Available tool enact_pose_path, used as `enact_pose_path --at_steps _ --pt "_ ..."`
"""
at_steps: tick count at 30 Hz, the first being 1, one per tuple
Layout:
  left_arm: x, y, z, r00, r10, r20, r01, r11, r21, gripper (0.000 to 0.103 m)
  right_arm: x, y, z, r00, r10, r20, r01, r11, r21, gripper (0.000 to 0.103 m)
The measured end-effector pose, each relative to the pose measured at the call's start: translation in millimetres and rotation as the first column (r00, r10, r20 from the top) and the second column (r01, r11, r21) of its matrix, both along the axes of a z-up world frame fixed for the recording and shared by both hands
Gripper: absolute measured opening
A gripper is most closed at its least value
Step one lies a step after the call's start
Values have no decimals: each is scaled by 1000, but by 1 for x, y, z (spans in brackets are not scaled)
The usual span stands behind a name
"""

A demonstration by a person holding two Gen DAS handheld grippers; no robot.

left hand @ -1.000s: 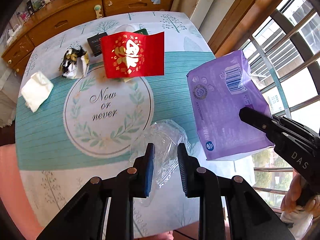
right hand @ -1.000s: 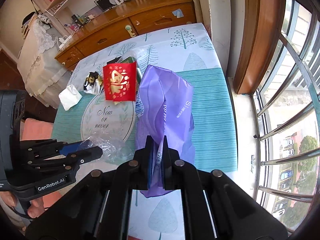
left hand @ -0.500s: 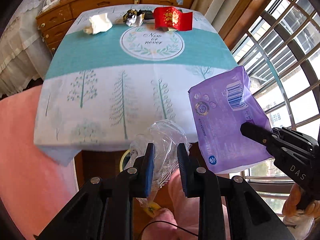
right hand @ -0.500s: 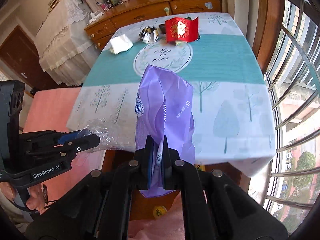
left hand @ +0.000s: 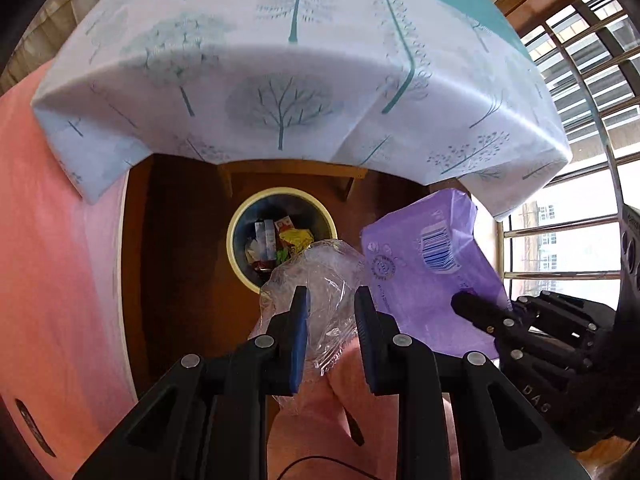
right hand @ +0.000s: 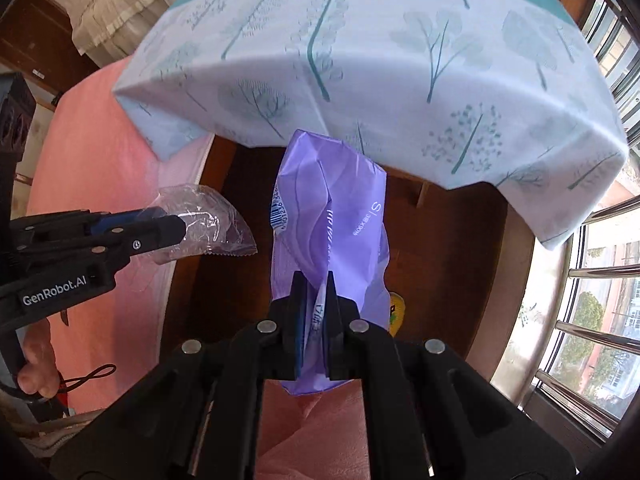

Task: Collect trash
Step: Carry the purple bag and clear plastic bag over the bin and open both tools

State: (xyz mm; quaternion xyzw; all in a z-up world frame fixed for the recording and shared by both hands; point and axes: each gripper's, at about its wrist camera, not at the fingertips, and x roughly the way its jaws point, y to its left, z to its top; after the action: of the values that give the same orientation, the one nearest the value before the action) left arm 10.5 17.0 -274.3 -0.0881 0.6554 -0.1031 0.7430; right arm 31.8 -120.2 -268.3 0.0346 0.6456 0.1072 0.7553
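Note:
My left gripper [left hand: 330,300] is shut on a crumpled clear plastic wrapper [left hand: 316,276], which hangs just over the near rim of a round yellow-rimmed trash bin [left hand: 236,224] on the floor. The bin holds several wrappers and small cartons. My right gripper [right hand: 316,284] is shut on a purple plastic package [right hand: 332,208] with a barcode; the package [left hand: 424,268] hangs to the right of the bin. From the right wrist, the left gripper [right hand: 176,226] with the clear wrapper [right hand: 204,220] is at the left. The purple package hides the bin there.
A table draped in a white and teal tree-print cloth [left hand: 288,80] overhangs the bin from above. A pink bedspread [left hand: 52,264] fills the left side. Window bars [left hand: 568,236] stand at the right. Brown wooden floor surrounds the bin.
Both grippers have drawn back from above the tabletop, past its near edge, and sunk toward the floor, each still holding its item. The bin under the table has come into view.

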Motion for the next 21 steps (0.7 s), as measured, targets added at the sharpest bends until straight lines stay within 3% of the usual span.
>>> enact_pose_path --at_steps 8,13,17,21 --pt "-1 -2 -123 995 66 -68 -63 997 47 23 -9 0 -133 994 -61 -92 59 998 -24 5" --pt "18 -4 -194 995 60 -74 -54 994 92 23 5 2 -212 991 -58 -120 56 998 -21 5" --pt "41 -7 -237 997 43 -63 -36 993 108 23 17 12 -260 993 -39 -113 36 999 -29 5" --pt "57 -4 -269 998 26 -62 -20 995 98 23 35 7 -290 995 -22 -93 21 1000 -3 5"
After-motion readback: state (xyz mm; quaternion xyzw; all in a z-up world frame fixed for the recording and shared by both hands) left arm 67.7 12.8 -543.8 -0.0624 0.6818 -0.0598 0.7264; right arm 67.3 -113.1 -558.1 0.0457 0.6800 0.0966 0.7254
